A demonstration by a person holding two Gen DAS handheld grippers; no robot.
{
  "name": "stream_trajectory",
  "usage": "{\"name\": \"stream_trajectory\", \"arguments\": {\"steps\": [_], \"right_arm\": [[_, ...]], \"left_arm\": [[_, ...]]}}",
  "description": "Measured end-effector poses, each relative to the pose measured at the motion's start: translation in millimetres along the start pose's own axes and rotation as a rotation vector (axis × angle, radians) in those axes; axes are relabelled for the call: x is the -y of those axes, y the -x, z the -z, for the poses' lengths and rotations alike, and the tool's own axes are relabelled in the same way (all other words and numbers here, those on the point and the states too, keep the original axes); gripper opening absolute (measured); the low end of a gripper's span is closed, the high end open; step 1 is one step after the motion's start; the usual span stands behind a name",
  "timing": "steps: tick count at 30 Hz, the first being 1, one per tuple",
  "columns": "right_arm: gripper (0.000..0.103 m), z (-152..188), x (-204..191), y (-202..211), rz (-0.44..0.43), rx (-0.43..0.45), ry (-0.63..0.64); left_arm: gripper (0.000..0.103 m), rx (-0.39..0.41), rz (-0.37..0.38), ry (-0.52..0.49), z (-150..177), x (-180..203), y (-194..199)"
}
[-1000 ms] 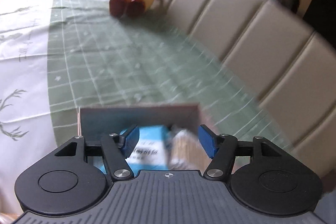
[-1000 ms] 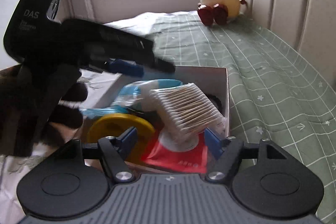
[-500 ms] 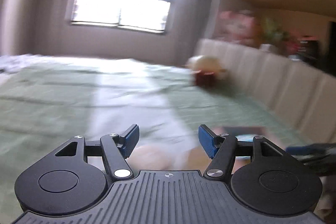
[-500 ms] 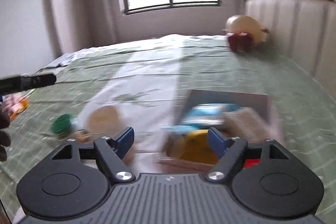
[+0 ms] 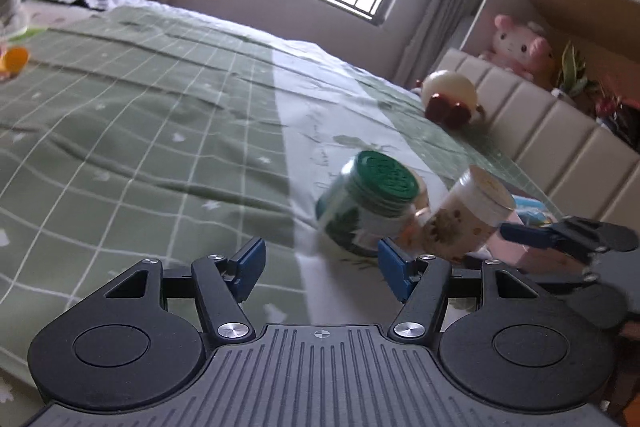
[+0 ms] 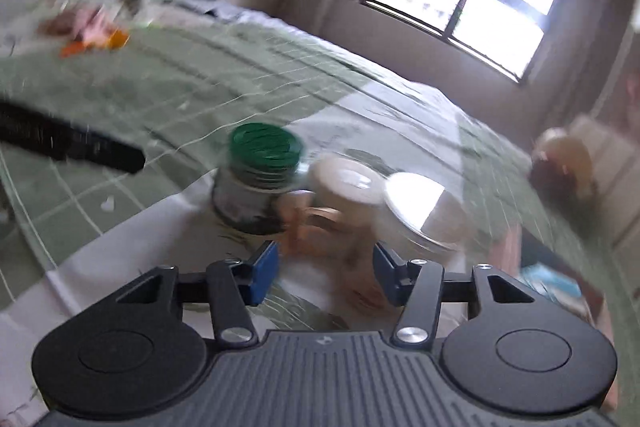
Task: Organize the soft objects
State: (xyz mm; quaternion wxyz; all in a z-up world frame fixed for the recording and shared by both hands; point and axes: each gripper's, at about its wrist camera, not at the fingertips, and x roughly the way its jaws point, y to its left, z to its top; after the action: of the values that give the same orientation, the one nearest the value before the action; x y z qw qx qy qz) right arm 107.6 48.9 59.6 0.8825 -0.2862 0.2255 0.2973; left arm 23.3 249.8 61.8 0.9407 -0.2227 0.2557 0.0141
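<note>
We hold both grippers low over the bed (image 5: 120, 131), aimed at a cluster of jars near its headboard edge. The left gripper (image 5: 320, 263) gapes empty. The right gripper (image 6: 326, 273) has just been closing, nothing between its jaws. The green-lidded jar (image 5: 368, 203) leans beside the beige-lidded jar (image 5: 468, 219). Only the right view shows a third, shiny lid (image 6: 416, 199); only the left shows the plush toy (image 5: 520, 45).

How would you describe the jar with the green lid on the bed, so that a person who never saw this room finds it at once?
Start from the bed with the green checked cover and find the white strip of cloth running down it. On that strip a few small jars lie clustered. The green-lidded jar is the leftmost one; only it has a dark green ribbed lid, while the jar beside it has a pale lid.
</note>
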Motion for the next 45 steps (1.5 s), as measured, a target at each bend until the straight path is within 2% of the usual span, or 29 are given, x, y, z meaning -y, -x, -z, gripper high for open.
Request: {"name": "stream_trajectory", "arguments": {"steps": [3, 5, 7, 10, 14, 16, 21, 25, 28, 31, 33, 35, 36, 39, 40, 43, 45], "right_arm": [[0.051, -6, -18, -23, 0.0, -0.011, 0.046], [0.051, -8, -28, -40, 0.037, -0.012, 0.085], [0.045, -8, -34, -54, 0.086, -0.028, 0.123], [0.036, -6, -37, -61, 0.07, -0.035, 0.14], [0.016, -4, -33, -61, 0.065, -0.043, 0.139], [0.003, -3, -27, -60, 0.064, -0.042, 0.11], [0.002, 0, 7, -40, 0.014, -0.034, -0.088], [0.003, 22, 45, -23, -0.04, -0.057, -0.276], [0.003, 30, 74, -12, -0.115, -0.088, -0.403], [0.006, 9, 109, 1, -0.202, -0.078, -0.506], [0.017, -18, 135, 6, -0.226, -0.062, -0.539], [0.029, -45, 156, -3, -0.226, -0.099, -0.562], [0.029, -56, 163, -12, -0.231, -0.119, -0.576], [0.029, -82, 188, -59, -0.258, -0.222, -0.631], [0.029, -85, 196, -83, -0.263, -0.282, -0.666], [0.029, -77, 212, -143, -0.321, -0.45, -0.787], [0.026, -64, 214, -170, -0.36, -0.555, -0.855]], "left_arm": [[0.067, -0.003, 0.044, 0.003, 4, -10, 1], [0.067, -0.009, 0.07, -0.004, 5, -16, 0], [0.067, -0.012, 0.08, -0.008, 6, -17, -1], [0.067, -0.007, 0.09, 0.001, 8, -21, -5], [0.067, -0.011, 0.098, 0.01, 9, -21, -8], [0.067, -0.011, 0.095, 0.014, 10, -19, -9], [0.067, -0.024, 0.093, -0.015, -1, -10, -12], [0.067, -0.032, 0.142, -0.1, -40, 8, -24], [0.067, -0.119, 0.227, -0.1, -85, 17, -59], [0.067, -0.279, 0.267, -0.076, -126, 18, -116], [0.067, -0.375, 0.258, -0.052, -144, 15, -156], [0.067, -0.448, 0.27, -0.015, -152, 9, -187], [0.067, -0.483, 0.29, -0.002, -154, 6, -201], [0.067, -0.573, 0.356, 0.046, -153, -1, -235], [0.067, -0.595, 0.369, 0.055, -151, -3, -245], [0.067, -0.67, 0.387, 0.065, -141, -8, -273], [0.067, -0.732, 0.432, 0.096, -133, -13, -291]]}}
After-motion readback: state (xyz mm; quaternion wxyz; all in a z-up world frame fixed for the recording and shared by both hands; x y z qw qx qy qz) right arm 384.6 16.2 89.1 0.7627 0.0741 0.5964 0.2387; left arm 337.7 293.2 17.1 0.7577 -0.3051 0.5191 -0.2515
